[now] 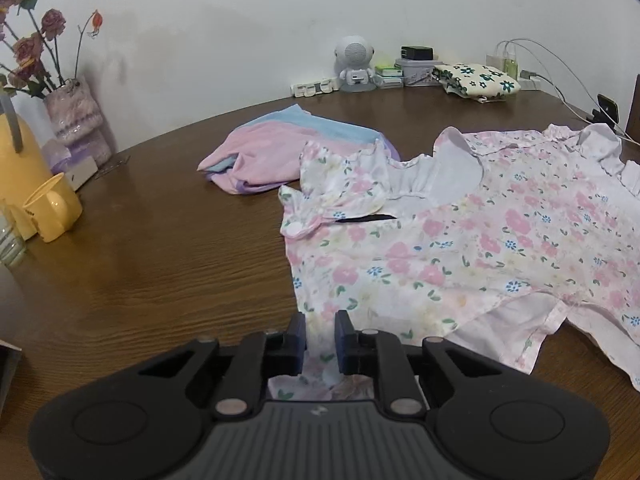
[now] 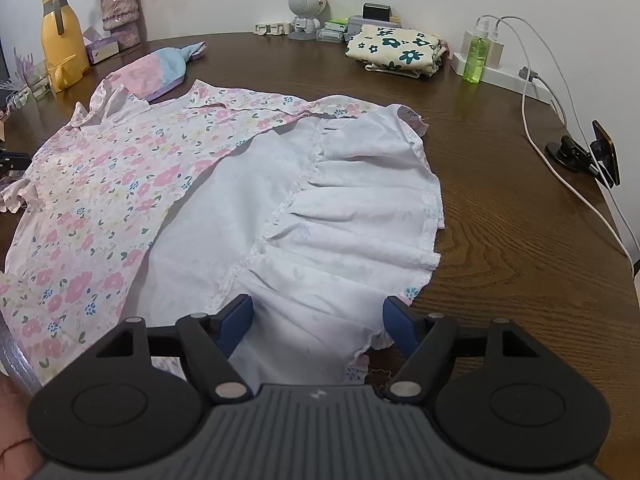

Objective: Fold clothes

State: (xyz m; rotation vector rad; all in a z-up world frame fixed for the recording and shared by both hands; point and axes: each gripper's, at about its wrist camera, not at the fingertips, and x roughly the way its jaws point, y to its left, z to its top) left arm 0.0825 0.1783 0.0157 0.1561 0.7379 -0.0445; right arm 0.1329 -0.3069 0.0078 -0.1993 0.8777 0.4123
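A pink floral dress [image 1: 460, 248] lies spread on the brown wooden table [image 1: 140, 260]. My left gripper [image 1: 321, 336] is shut on its near edge, with floral cloth pinched between the two fingers. In the right wrist view the dress [image 2: 120, 184] has its skirt turned over, so the white inner side and gathered ruffle [image 2: 340, 208] face up. My right gripper [image 2: 318, 320] is open wide just over the ruffle's near hem, one finger on each side of the cloth, gripping nothing.
A pink and blue garment [image 1: 272, 152] lies crumpled behind the dress. At the back are a folded cream cloth with green flowers [image 2: 396, 50], a robot-shaped speaker [image 2: 306, 10], a green bottle [image 2: 476, 54] and cables [image 2: 532, 92]. A yellow jug [image 2: 64, 44], cup [image 1: 52, 208] and vase [image 1: 76, 120] stand left.
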